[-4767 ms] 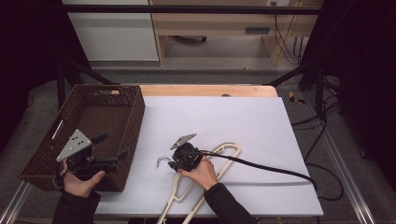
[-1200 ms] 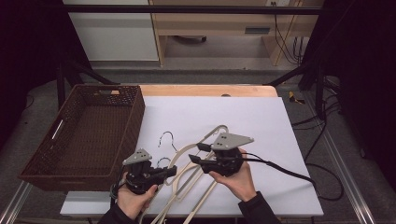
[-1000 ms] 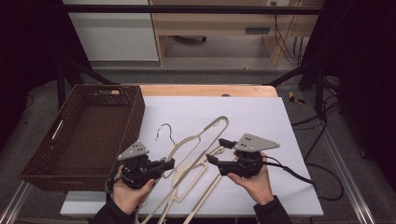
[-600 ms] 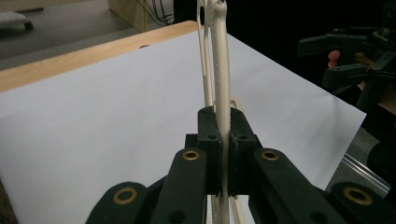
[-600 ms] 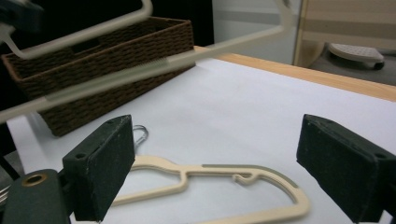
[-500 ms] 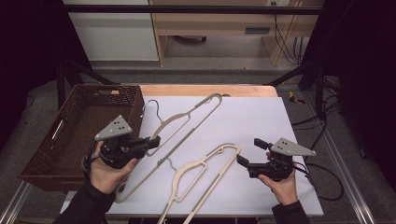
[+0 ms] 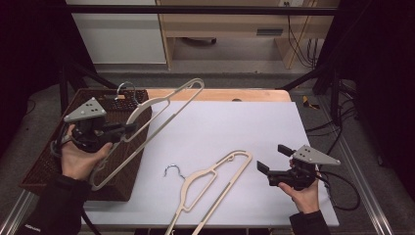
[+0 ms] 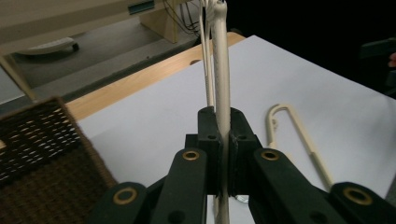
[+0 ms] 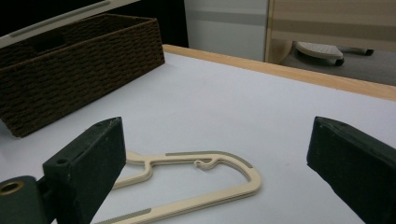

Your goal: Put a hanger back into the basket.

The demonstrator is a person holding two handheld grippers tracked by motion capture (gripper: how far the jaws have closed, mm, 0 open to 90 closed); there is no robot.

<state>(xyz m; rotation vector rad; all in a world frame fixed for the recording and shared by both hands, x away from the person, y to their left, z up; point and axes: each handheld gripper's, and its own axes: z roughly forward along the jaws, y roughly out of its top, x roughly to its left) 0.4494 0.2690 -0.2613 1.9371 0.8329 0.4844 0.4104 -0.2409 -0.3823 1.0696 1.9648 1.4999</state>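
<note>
A: Cream plastic hanger [image 7: 147, 128] is clamped in the left gripper [image 7: 128, 129]. Fingers [image 8: 208, 140] pressed tight on one bar, seen up close in the left gripper view, with the bar running straight up between them.

B: Position of that hanger?

A: Held in the air, tilted. Its metal hook [image 7: 125, 89] is over the far end of the brown wicker basket [image 7: 49, 166]; its long loop reaches out over the white tabletop [image 7: 235, 122]. Lower end hangs down in front of the basket's near corner.

B: Second hanger?

A: Second hanger [image 7: 208, 183] lies flat on the tabletop, near the front edge, hook end toward the basket, well apart from the first. It touches neither gripper.

B: Right gripper?

A: Right gripper [image 7: 271, 159] sits off to the right of the flat hanger, near its rounded end. Jaws have just been opening; fingers [image 9: 88, 158] now stand wide apart, nothing between them. The right gripper view looks past them to the rounded end lying on the sheet beyond.

B: Basket contents?

A: Cannot tell from these angles.
</note>
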